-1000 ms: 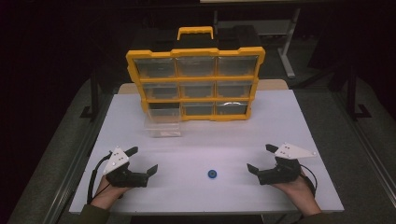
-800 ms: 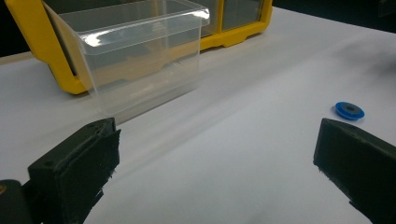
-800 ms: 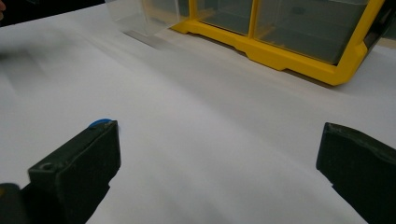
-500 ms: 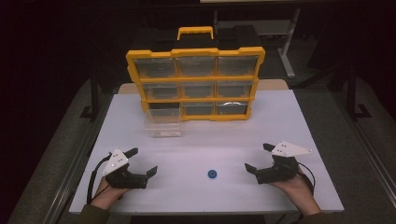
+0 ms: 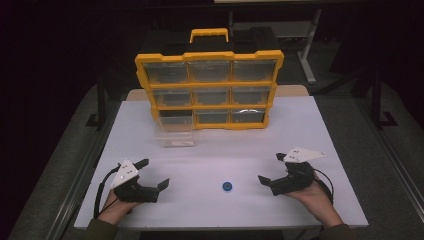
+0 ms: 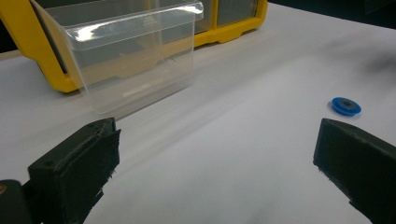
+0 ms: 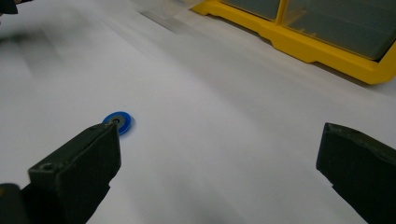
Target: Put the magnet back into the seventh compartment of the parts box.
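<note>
A small blue disc (image 5: 227,186) with a dark centre lies on the white table (image 5: 215,150), between the two grippers near the front. In the left gripper view the blue disc (image 6: 346,106) sits ahead to the right; in the right gripper view the blue disc (image 7: 118,121) lies just past the left jaw. My left gripper (image 5: 154,173) rests at the front left, open and holding nothing. My right gripper (image 5: 272,168) sits at the front right, open too, with nothing between its jaws. A clear plastic drawer (image 5: 174,131) stands pulled out in front of the yellow organiser (image 5: 209,90).
The yellow organiser with several clear drawers and a top handle stands upright at the table's back. The clear drawer (image 6: 135,60) stands close ahead of my left gripper (image 6: 215,163). Dark floor and metal frames surround the table.
My right gripper has shifted slightly left and forward toward the blue disc. The left gripper has stayed put.
</note>
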